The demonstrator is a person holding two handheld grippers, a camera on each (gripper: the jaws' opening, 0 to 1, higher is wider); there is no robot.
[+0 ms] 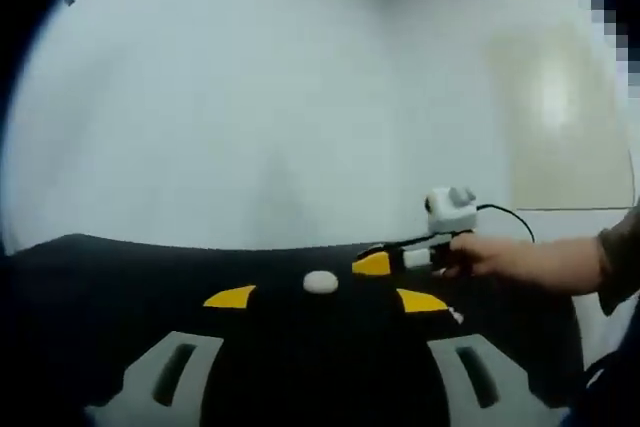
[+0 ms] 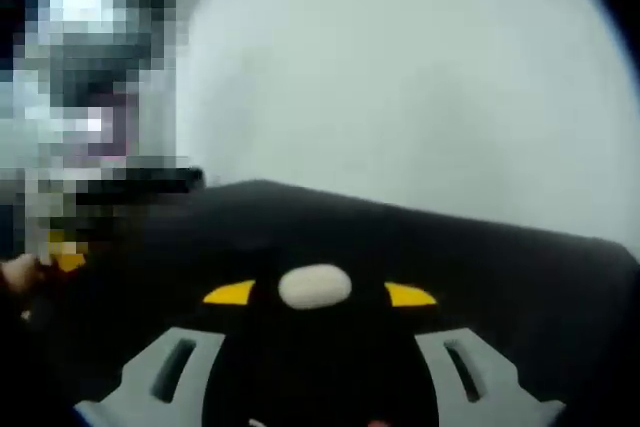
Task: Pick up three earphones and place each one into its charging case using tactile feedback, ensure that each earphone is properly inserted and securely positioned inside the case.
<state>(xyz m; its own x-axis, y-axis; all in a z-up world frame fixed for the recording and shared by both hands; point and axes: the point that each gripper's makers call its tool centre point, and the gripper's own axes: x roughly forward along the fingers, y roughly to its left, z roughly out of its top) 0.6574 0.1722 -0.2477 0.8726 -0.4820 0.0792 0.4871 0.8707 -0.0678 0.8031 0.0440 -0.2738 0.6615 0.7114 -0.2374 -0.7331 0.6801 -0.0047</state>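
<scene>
Grey gripper (image 1: 320, 292) jaws carry yellow tips.

Plain pale grey-white wall (image 1: 260, 77) behind a black tabletop (image 1: 120, 277), blurred and evenly lit, with a cream-coloured panel (image 1: 565, 117) bearing a soft bright glare at the far right of the left gripper view, above a paler strip beneath it.

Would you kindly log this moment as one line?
left tool: open | right tool: open | white case: on black mat, between tips
</scene>
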